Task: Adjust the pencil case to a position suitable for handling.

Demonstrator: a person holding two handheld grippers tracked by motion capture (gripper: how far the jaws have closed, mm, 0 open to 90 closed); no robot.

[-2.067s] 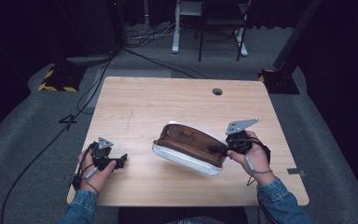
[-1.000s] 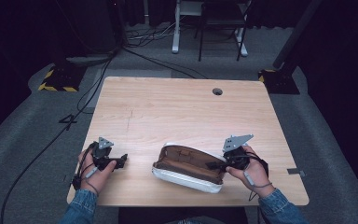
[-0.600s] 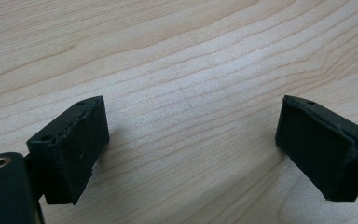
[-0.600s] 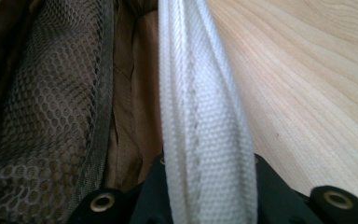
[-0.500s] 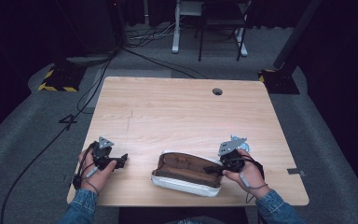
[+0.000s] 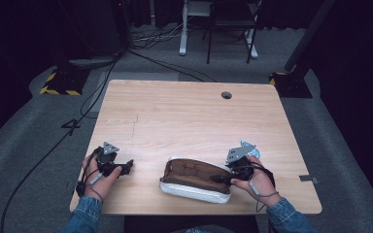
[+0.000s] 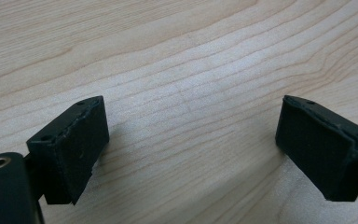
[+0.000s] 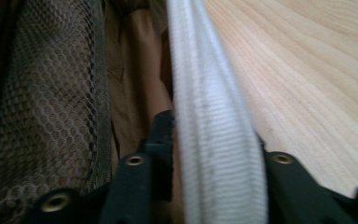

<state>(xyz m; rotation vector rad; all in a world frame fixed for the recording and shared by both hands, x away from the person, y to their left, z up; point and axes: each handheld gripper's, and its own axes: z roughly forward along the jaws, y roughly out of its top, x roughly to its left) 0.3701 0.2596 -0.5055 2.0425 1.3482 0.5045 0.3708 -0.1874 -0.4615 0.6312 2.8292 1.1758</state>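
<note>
Jaws of the right gripper (image 6: 222, 178) have just been opening; the white ribbed edge of the brown fabric pouch with mesh lining (image 6: 194, 175) still runs between them, brown lining beside one jaw and pale wooden table (image 6: 184, 116) beyond the other. Left gripper (image 7: 191, 149) stands wide open over bare wood, well apart from the pouch.

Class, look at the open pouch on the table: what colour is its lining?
Brown; the pouch lining shows best in the high view, with a white outer wall.
</note>
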